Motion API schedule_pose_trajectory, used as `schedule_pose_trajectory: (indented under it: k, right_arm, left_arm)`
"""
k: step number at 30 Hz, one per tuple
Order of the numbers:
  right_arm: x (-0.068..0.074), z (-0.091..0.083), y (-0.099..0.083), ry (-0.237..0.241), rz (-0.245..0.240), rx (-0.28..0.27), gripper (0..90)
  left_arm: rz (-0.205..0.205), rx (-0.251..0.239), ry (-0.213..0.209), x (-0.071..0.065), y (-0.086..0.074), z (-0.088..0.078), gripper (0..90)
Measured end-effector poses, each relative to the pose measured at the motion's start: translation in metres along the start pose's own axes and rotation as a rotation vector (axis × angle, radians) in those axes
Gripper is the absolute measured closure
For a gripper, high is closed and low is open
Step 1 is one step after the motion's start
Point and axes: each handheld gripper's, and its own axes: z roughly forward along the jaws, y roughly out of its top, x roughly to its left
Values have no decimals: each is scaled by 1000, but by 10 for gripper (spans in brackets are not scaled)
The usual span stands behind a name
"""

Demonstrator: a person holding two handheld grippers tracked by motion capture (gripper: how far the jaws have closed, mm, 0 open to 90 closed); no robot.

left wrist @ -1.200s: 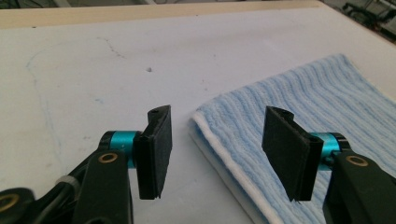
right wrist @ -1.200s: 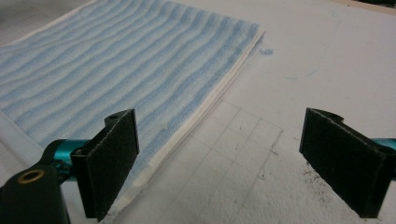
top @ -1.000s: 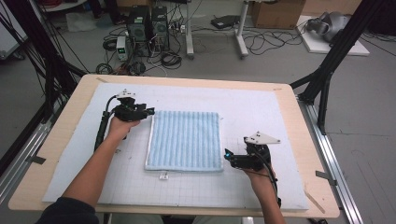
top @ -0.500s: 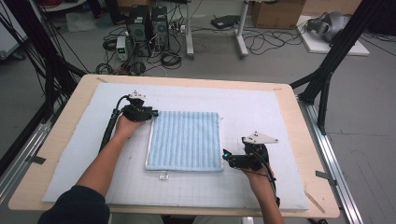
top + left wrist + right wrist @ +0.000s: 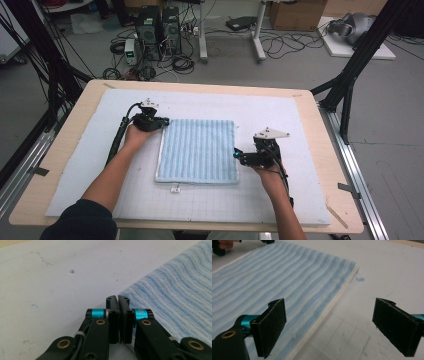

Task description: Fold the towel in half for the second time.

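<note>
Lying flat mid-mat (image 5: 305,125), folded blue towel (image 5: 197,150): soft, light, limp, best pinched at corners; left gripper (image 5: 118,300) just clamped shut at far-left corner, cloth catch unclear; right gripper (image 5: 329,325) spread wide astride near-right edge.

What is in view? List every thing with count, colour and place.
towel: one, light blue, ribbed, flat at mid mat
mat: one, white, covering the table
table: one, light wood
computer towers: two, black, on the floor beyond
cardboard box: one, brown, far floor
left gripper: one, black, jaws just closed at the towel's far left corner; cloth between them cannot be told
right gripper: one, black, jaws open at the towel's right edge
</note>
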Motion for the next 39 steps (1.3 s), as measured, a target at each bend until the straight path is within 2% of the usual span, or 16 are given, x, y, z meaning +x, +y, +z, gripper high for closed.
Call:
schedule_pose_trajectory:
  k: [6, 8, 10, 16, 18, 19, 21, 24, 28, 30, 32, 33, 34, 35, 37, 39]
  right_arm:
    - [-18, 29, 26, 37, 50, 26, 109]
    - [-24, 39, 35, 40, 53, 28, 108]
    - [-29, 48, 43, 33, 59, 53, 108]
    - [-46, 75, 56, 5, 59, 103, 111]
    - [-52, 84, 56, -10, 58, 118, 177]
    - [-54, 87, 55, -6, 61, 109, 213]
    - [-58, 94, 51, -3, 101, 102, 256]
    - [-62, 105, 44, 3, 127, 128, 329]
    - [-55, 116, 46, 37, 88, 133, 453]
    - [-48, 120, 50, -13, 27, 164, 599]
    - [-47, 121, 52, 12, 35, 169, 787]
    - [-45, 122, 53, 16, 23, 171, 829]
    - [-41, 122, 54, -5, -3, 179, 842]
    - [-39, 122, 56, -19, -29, 179, 848]
    - [-38, 120, 60, -36, -14, 146, 849]
    - [-40, 115, 64, -40, 9, 86, 848]
  left_arm:
    - [-87, -37, -51, 7, -1, -5, 873]
    - [-94, -61, -53, 7, 1, -8, 874]
    - [-92, -78, -55, 7, 3, -11, 874]
    - [-110, -92, -59, 7, 4, -14, 874]
    - [-105, -94, -60, 6, 5, -15, 874]
    - [-104, -94, -62, 6, 5, -15, 874]
    - [-109, -93, -64, 7, 5, -16, 874]
    - [-115, -94, -67, 7, 4, -17, 874]
    - [-127, -92, -70, 7, 2, -15, 874]
    - [-131, -87, -67, 7, 1, -15, 874]
    - [-133, -87, -59, 6, 1, -14, 874]
    - [-132, -90, -50, 6, 2, -15, 874]
    - [-124, -98, -40, 5, 3, -15, 874]
    - [-132, -122, -32, 5, 5, -17, 874]
    - [-148, -172, -27, 6, 10, -22, 875]
    - [-136, -204, -26, 6, 13, -26, 875]
